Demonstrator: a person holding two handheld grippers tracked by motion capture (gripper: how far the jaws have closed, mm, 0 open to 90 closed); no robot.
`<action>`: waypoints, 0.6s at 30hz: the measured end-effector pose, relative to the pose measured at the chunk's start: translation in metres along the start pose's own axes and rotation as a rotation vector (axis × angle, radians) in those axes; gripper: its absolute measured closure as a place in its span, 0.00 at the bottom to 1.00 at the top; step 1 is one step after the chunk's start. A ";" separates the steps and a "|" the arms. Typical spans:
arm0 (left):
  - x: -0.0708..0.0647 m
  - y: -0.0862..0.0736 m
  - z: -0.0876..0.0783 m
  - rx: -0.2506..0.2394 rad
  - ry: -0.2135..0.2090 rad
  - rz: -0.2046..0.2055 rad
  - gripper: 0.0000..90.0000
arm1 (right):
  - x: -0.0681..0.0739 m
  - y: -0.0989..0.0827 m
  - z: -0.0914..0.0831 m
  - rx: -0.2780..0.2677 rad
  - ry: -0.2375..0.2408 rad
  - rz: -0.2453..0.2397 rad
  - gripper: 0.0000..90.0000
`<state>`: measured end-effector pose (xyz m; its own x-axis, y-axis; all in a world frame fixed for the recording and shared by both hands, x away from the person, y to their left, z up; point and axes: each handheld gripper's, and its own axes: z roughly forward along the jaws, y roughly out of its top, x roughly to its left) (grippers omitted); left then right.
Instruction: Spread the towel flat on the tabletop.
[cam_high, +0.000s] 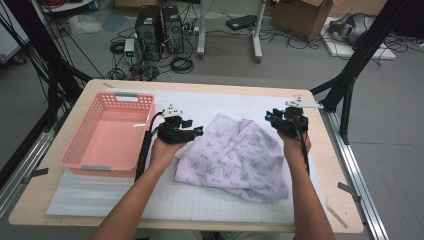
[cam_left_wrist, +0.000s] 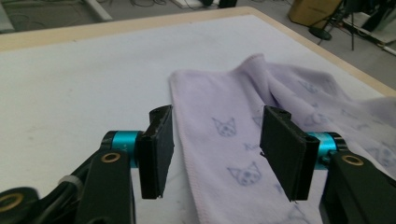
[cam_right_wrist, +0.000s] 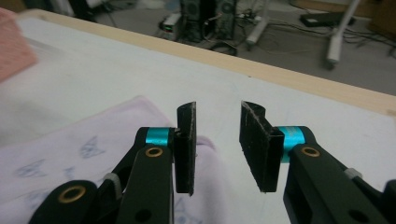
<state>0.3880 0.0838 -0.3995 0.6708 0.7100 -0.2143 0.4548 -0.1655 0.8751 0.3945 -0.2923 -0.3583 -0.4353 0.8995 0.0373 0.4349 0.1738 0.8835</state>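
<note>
A lavender cloth (cam_high: 235, 155) printed with small cat faces lies rumpled on the white mat. My left gripper (cam_high: 197, 132) is at the cloth's left edge. In the left gripper view the left gripper (cam_left_wrist: 217, 154) stands open, and the hemmed edge of the cloth (cam_left_wrist: 224, 107) runs along the mat below the gap, clear of both pads. My right gripper (cam_high: 272, 117) hovers over the cloth's far right corner. In the right gripper view the right gripper (cam_right_wrist: 217, 144) is open with nothing between its jaws, and the cloth (cam_right_wrist: 70, 154) lies below and to the left.
A pink plastic basket (cam_high: 80, 135) stands at the table's left, next to my left hand. The white mat (cam_high: 200, 200) covers most of the wooden table (cam_high: 340, 200). Black frame legs rise at both back corners.
</note>
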 end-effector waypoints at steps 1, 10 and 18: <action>-0.003 -0.002 0.000 0.009 -0.003 0.012 0.48 | 0.000 -0.002 -0.005 -0.001 0.007 -0.003 0.71; -0.011 -0.020 0.005 0.093 -0.011 0.057 0.44 | 0.009 -0.038 -0.045 -0.005 0.053 -0.051 0.66; -0.017 -0.027 0.018 0.157 -0.024 0.063 0.39 | 0.011 -0.068 -0.059 0.021 0.054 -0.064 0.57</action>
<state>0.3746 0.0640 -0.4273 0.7138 0.6787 -0.1727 0.4957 -0.3154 0.8092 0.3133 -0.3176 -0.3901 -0.5044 0.8635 0.0062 0.4205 0.2394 0.8751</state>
